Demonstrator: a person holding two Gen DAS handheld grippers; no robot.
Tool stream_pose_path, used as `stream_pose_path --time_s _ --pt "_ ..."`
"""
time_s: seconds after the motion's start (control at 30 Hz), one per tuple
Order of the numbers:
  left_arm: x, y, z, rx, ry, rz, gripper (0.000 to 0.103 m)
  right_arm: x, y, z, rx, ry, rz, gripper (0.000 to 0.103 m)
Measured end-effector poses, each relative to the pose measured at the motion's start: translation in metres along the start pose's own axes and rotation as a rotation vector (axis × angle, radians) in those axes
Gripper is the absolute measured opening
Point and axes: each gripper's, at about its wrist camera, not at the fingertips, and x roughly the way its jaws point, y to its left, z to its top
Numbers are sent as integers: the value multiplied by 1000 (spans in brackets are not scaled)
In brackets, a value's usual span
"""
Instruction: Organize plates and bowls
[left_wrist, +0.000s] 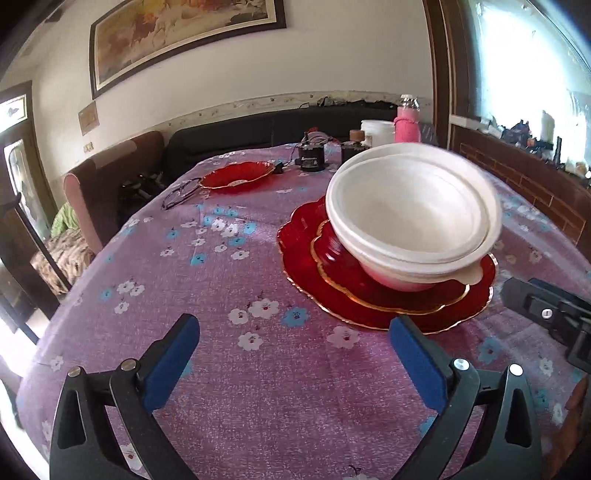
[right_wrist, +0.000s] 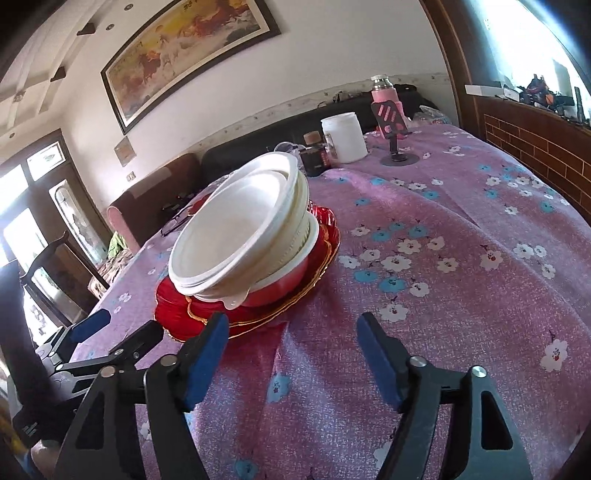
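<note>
Two grippers, left (left_wrist: 293, 334) and right (right_wrist: 291, 332), I hold wide open and empty, near the stack. White bowls (left_wrist: 410, 218) sit tilted on red plates (left_wrist: 373, 295), right of centre. Risk: the leaning bowls may slide off if I nudge them.

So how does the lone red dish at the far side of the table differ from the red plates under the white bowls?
The lone red dish sits alone and holds nothing; the red plates are stacked, a smaller one on a larger, with nested white bowls on top. The lone dish lies farther from both tools, beside a pair of glasses; the stacked plates lie nearer. Both are red with gold scalloped rims and rest on the floral tablecloth.
</note>
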Motion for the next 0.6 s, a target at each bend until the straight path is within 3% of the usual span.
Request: stream_pose_path --time_s 0.3,0.6 --pt "3 6 3 -17 43 -53 103 2 1 -1 -4 8 17 82" --pt "-2 -3 10 10 5 -85 103 2 -1 0 10 1 4 82"
